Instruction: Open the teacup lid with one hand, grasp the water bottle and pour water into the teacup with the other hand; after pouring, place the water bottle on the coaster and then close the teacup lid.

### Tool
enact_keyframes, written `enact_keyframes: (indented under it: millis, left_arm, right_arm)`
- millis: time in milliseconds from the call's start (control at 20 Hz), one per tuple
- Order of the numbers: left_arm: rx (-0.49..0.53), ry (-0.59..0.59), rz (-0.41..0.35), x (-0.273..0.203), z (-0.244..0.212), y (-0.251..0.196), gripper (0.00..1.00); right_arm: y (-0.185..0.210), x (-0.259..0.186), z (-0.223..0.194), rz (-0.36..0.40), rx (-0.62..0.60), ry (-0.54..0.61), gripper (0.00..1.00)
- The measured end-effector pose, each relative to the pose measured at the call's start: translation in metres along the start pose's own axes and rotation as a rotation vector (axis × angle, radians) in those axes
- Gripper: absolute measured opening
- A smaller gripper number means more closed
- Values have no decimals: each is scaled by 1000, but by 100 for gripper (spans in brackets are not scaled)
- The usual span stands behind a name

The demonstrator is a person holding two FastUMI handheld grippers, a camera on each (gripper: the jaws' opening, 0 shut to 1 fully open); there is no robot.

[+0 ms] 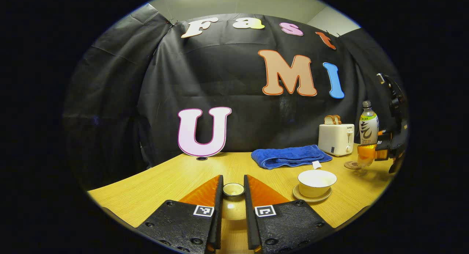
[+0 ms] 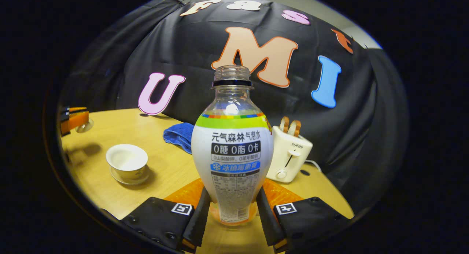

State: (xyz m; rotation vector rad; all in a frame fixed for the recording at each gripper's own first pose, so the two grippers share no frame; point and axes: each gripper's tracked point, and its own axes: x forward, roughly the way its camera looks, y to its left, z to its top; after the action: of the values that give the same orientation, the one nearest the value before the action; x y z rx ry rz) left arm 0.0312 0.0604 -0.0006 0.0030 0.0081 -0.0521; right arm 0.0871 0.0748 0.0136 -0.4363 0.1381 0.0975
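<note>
The left hand-held gripper holds the teacup lid between its two fingers, both pressing on its sides, with the lid's round knob facing the camera and the lid lifted over the table. Ahead and to its right stands the open teacup on its saucer, uncovered, with a small white tag lying just behind it. Beyond the cup lies a folded blue towel, and farther right a white toaster with slices of bread standing in its slots.

The right hand-held gripper is closed on the lower body of the water bottle, both fingers pressing on its sides. The bottle stands upright, cap off, its neck open. Its label is white with a green band on top and printed writing on the front. In the left gripper view the same bottle is held just beside the round coaster, near the toaster; whether its base touches the table cannot be told. In the right gripper view the teacup sits well to the left, and the toaster, with a small brand mark too small to make out, stands right of the bottle.
</note>
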Motion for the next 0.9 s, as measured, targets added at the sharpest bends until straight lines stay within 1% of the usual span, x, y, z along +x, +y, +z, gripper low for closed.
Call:
enact_keyframes:
  millis: [100, 150, 250, 300, 350, 500, 650, 850, 900]
  left_arm:
    - [1, 0, 10, 0, 0, 2, 25]
    - [1, 1, 17, 0, 0, 4, 25]
    - [1, 2, 34, 0, 0, 7, 26]
    - [-1, -1, 34, -2, 0, 6, 26]
    - [-1, -1, 34, -1, 0, 6, 26]
    - [-2, -1, 27, -1, 1, 6, 26]
    - [-3, 0, 16, -1, 0, 3, 26]
    - [-3, 2, 16, 0, -1, 3, 26]
    - [-3, 2, 19, -1, -1, 4, 25]
  right_arm:
    - [-4, 1, 11, -25, -99, -21, 68]
    - [-1, 1, 12, -23, -140, -23, 67]
    - [6, 1, 12, -16, -223, -23, 68]
    - [10, 0, 12, -17, -273, -24, 68]
    - [14, 3, 12, -20, -327, -26, 66]
    - [31, 8, 10, -28, -485, -30, 68]
    - [39, 13, 17, -64, -678, -63, 67]
    - [47, 8, 17, -71, -862, -89, 65]
    - [48, 6, 16, -73, -912, -90, 67]
